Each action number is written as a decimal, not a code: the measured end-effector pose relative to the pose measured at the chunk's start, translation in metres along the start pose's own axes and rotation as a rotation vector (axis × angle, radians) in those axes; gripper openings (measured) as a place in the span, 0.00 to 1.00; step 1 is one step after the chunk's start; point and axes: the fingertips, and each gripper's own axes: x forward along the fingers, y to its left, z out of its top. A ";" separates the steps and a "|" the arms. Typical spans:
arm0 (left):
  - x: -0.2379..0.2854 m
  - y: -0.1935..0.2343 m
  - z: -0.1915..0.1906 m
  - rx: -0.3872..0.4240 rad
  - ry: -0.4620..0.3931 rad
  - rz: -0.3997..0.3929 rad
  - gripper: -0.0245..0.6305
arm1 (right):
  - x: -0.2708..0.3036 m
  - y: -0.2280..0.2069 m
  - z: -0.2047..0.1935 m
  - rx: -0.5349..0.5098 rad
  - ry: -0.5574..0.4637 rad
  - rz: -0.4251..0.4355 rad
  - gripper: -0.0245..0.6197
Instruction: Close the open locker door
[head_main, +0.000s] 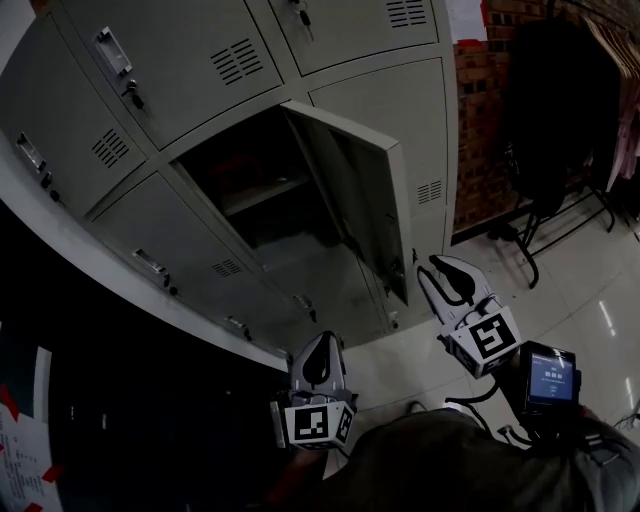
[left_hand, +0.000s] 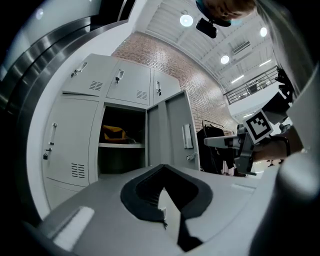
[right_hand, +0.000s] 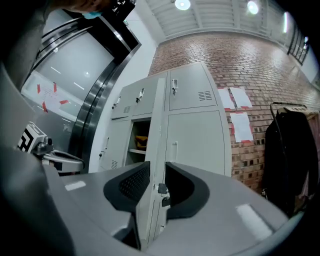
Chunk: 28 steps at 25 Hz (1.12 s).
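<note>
Squarely between the parted jaws of the right gripper (right_hand: 157, 172): the free edge of the open locker door (right_hand: 159, 125), seen edge-on, its latch (right_hand: 162, 190) level with the pads, neither pad visibly pressing on the metal. Swung well out from a grey locker bank (head_main: 200, 60), hinged at the right of its compartment, inner face turned toward the dark interior. Inside, in both gripper views, a shelf (left_hand: 120, 145) bearing something yellow (left_hand: 114, 132). Neighbouring doors all shut. From the head view, right gripper just beside the door's lower free corner. Lower and to the left there, the left gripper (head_main: 322, 338), jaws closed tip to tip on nothing, well apart from the door. Beyond the bank, a brick wall (head_main: 478, 150) with white sheets of paper (right_hand: 240, 125) pinned up, and a black clothes rack (head_main: 560, 130) standing on a glossy pale floor (head_main: 600, 290). Behind the right gripper, a small lit screen (head_main: 548, 375).
</note>
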 end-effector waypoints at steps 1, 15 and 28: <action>0.004 0.001 0.000 0.001 -0.001 -0.001 0.04 | 0.004 -0.002 0.002 0.000 -0.007 0.008 0.20; 0.021 0.016 0.002 0.000 -0.001 -0.004 0.04 | 0.029 0.024 0.026 -0.043 -0.070 0.262 0.31; -0.002 0.050 -0.002 0.005 0.023 0.111 0.04 | 0.056 0.113 0.032 -0.102 -0.135 0.556 0.22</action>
